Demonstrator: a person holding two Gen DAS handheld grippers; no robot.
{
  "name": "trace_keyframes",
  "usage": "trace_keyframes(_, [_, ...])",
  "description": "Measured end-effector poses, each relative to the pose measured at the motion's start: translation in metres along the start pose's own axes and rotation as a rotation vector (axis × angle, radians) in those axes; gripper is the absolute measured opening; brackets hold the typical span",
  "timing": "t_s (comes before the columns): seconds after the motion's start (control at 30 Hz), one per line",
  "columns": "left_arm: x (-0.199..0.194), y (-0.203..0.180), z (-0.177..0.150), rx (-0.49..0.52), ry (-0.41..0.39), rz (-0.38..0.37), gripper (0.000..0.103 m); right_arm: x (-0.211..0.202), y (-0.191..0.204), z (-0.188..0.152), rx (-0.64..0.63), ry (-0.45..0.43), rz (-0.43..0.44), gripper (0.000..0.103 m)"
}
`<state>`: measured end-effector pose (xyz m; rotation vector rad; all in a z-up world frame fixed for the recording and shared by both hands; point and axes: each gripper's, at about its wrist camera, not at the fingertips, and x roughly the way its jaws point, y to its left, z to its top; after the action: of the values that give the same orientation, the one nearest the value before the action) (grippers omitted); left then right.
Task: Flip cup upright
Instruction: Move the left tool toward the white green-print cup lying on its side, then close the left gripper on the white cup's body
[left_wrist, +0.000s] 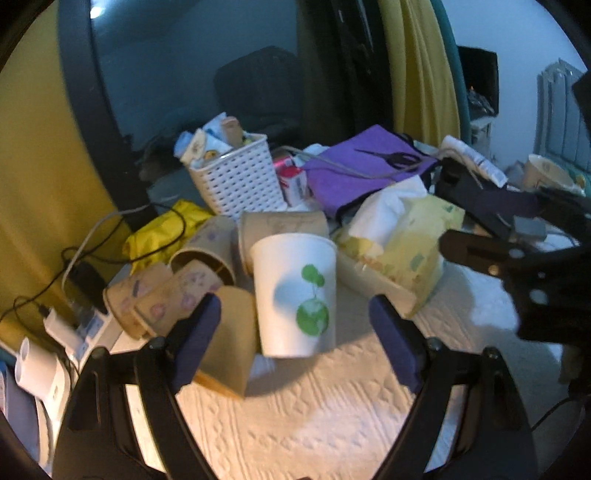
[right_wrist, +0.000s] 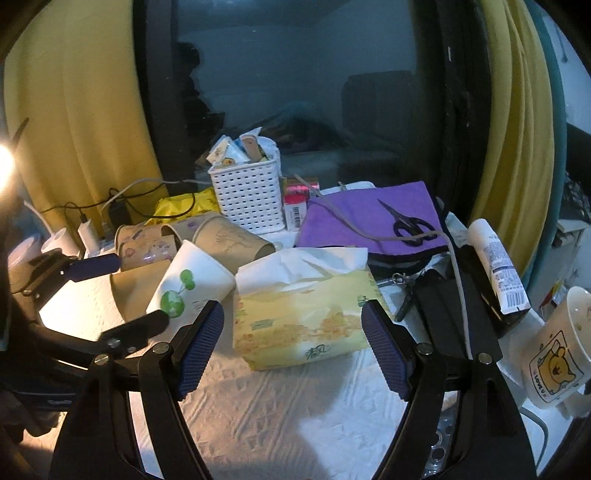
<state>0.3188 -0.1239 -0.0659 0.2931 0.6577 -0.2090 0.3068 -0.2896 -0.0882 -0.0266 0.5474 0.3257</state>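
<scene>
A white paper cup with a green print (left_wrist: 295, 291) stands between the blue pads of my left gripper (left_wrist: 299, 325), mouth end up and narrow base near the textured white tabletop; the pads are apart from it. In the right wrist view the same cup (right_wrist: 188, 286) looks tilted, with the open left gripper (right_wrist: 122, 291) around it. My right gripper (right_wrist: 291, 347) is open and empty, in front of a yellow tissue pack (right_wrist: 303, 317).
Several brown paper cups (left_wrist: 199, 269) lie on their sides behind and left of the white cup. A white basket (left_wrist: 240, 177), purple cloth with scissors (right_wrist: 373, 221), a lotion tube (right_wrist: 496, 266), a Pooh mug (right_wrist: 557, 354), and chargers with cables (left_wrist: 74, 288) crowd the table.
</scene>
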Motion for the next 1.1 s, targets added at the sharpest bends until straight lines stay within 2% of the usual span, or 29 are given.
trace_keyframes(0.17, [0.026, -0.007, 0.006, 0.026, 0.069, -0.046, 0.084, -0.001, -0.004, 0.000, 0.008, -0.002, -0.004, 0.080])
trace_keyframes(0.37, [0.040, -0.013, 0.004, 0.049, 0.105, -0.067, 0.083, 0.000, -0.007, -0.002, 0.019, 0.002, -0.008, 0.080])
trace_keyframes(0.4, [0.042, -0.013, 0.004, 0.049, 0.110, -0.075, 0.081, 0.000, -0.008, -0.002, 0.020, 0.005, -0.008, 0.080])
trace_keyframes(0.5, [0.044, -0.011, 0.002, 0.040, 0.123, -0.073, 0.062, -0.002, -0.007, -0.003, 0.020, 0.007, -0.010, 0.080])
trace_keyframes(0.63, [0.041, -0.004, 0.000, 0.012, 0.121, -0.094, 0.061, -0.008, -0.003, -0.003, 0.016, 0.005, -0.014, 0.080])
trace_keyframes(0.8, [0.016, 0.001, -0.006, -0.013, 0.082, -0.099, 0.060, -0.021, 0.004, -0.002, 0.012, -0.007, -0.018, 0.080])
trace_keyframes(1.1, [-0.056, 0.009, -0.028, -0.061, -0.020, -0.113, 0.060, -0.049, 0.030, -0.006, -0.016, -0.026, 0.005, 0.080])
